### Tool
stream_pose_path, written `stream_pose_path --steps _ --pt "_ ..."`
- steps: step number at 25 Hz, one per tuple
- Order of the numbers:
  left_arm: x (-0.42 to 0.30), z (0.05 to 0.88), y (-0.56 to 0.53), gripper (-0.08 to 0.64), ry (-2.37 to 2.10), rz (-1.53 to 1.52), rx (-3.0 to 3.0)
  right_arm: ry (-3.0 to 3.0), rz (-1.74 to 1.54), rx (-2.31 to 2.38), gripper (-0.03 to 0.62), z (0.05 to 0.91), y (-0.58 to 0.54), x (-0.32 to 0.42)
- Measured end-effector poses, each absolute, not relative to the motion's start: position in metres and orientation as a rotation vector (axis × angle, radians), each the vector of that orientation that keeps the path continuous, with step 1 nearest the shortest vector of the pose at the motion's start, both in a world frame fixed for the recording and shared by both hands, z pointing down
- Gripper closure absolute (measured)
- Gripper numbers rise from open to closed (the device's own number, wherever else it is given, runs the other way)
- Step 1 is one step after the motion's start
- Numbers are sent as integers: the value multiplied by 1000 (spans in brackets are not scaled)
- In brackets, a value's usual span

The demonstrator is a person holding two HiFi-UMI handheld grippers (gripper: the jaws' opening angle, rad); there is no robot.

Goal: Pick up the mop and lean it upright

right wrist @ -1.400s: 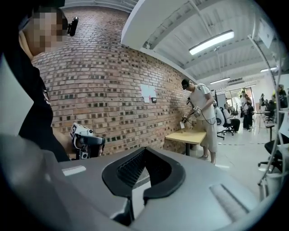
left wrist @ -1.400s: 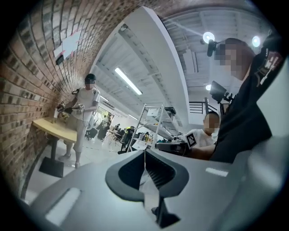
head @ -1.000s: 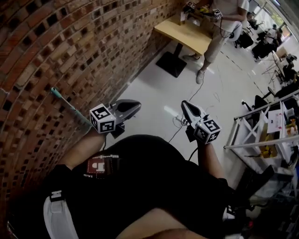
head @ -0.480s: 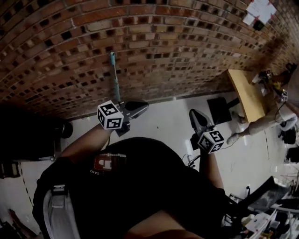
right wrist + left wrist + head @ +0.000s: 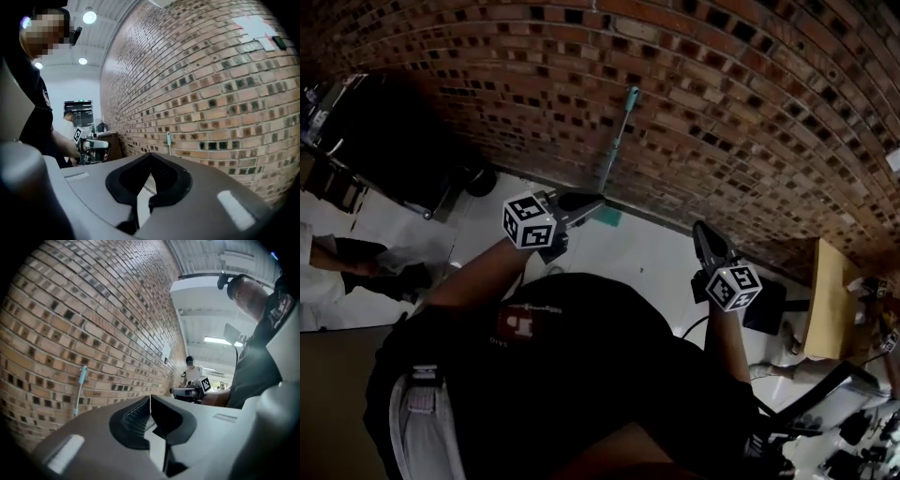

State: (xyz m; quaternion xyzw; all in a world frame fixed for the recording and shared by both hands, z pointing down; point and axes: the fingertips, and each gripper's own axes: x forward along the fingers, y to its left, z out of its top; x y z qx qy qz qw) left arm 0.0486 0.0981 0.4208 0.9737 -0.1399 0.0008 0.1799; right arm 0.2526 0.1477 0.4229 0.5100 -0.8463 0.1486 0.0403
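Head view, looking steeply down: the mop (image 5: 617, 145) stood in the upper middle of the frame. Its slim teal handle leaned against the brick wall (image 5: 741, 103), and the mop head (image 5: 605, 215) rested on the pale floor (image 5: 652, 253) at the wall's foot. Our left tongs (image 5: 592, 199) sat just left of the mop head, near it, though we could not tell if they touched. Our right tongs (image 5: 701, 230) lay to the lower right, well apart from the mop.

In the left gripper view the left tongs (image 5: 150, 401) were pressed fully together with nothing between them, and the mop (image 5: 79, 390) showed at the left against the bricks. The right gripper view showed the right tongs (image 5: 151, 159) likewise closed and empty, with the mop (image 5: 169, 140) small at centre.

We judged the mop already propped. To reset it well, we would have had to open one pair of tongs first and then clamp squarely on the handle. The lean needed to stay steep, since the thin handle could slide along the bricks and the head could skid on the smooth floor.
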Motion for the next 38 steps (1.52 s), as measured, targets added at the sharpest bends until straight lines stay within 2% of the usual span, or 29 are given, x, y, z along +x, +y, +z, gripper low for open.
stream_pose_path --steps 11,23,31,38 --pt "-53 415 68 555 -719 -81 2696 -2695 423 1295 577 419 96 160" --pt "-128 415 -30 555 -522 -62 2772 -2632 417 1495 578 413 11 78" --pt "-128 421 -82 554 -381 -38 2778 -2554 460 1574 577 421 -23 64" --pt "-85 425 -116 554 -420 -32 2785 -2589 439 1526 577 430 -67 106"
